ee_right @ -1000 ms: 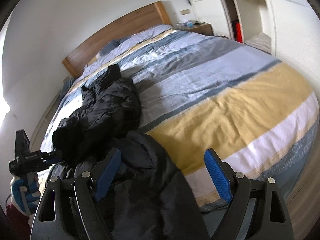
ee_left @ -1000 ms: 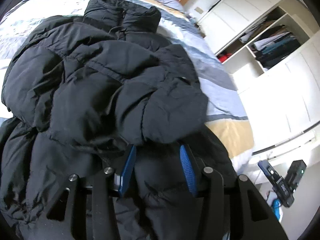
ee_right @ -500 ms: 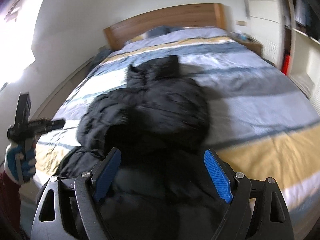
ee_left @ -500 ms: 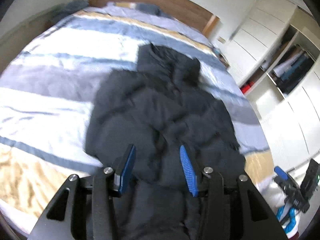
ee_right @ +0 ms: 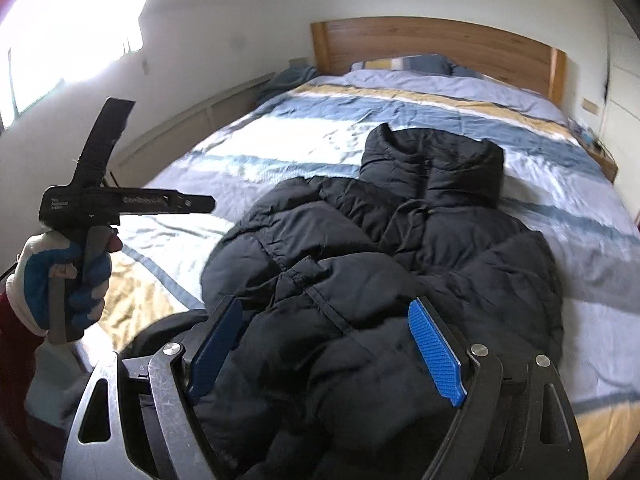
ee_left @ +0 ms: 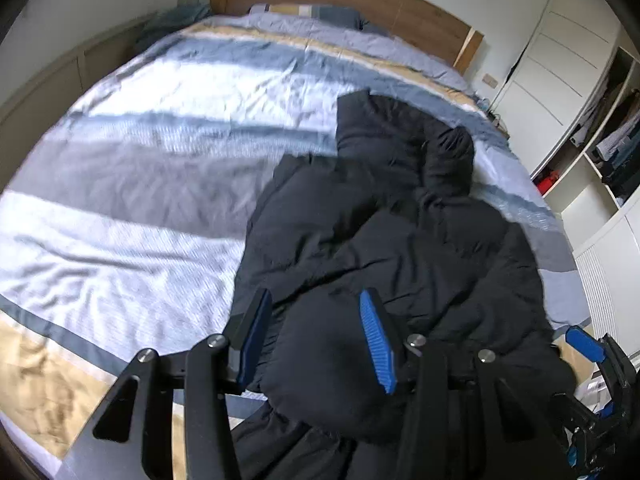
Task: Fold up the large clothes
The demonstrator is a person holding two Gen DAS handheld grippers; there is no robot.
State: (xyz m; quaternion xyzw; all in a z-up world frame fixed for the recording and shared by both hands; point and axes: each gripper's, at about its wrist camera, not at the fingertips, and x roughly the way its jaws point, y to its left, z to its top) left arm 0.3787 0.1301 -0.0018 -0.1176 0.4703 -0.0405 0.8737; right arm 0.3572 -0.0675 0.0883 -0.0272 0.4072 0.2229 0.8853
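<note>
A: The black puffer jacket (ee_left: 400, 240) first. What do the grippers have to do with it?

B: Nothing is held. The left gripper (ee_left: 316, 336) has its blue pads spread apart, a puffy sleeve end bulging up between them in the left wrist view, but neither pad presses the cloth. The right gripper (ee_right: 326, 354) stands wider still, its jaws parted above the near part of the jacket, gripping nothing.

A: And in each other's view?

B: From the right wrist view the left gripper (ee_right: 200, 202) shows out to the left, above the edge of the bed, held by a hand in a blue and white glove (ee_right: 60, 280). From the left wrist view one blue pad of the right gripper (ee_left: 584, 344) peeks in at the lower right.

A: Where does the jacket lie?

B: On the striped duvet (ee_left: 140, 184) of the bed, toward the near end, right of the middle in the left wrist view. Its collar (ee_right: 436, 156) points to the wooden headboard (ee_right: 440, 44), sleeves bunched over the body, and the lower part spills over the near edge of the bed.

A: Around it?

B: Pillows (ee_right: 412, 64) under the headboard, and a white wardrobe (ee_left: 560, 60) with open shelves of clothes on the right.
</note>
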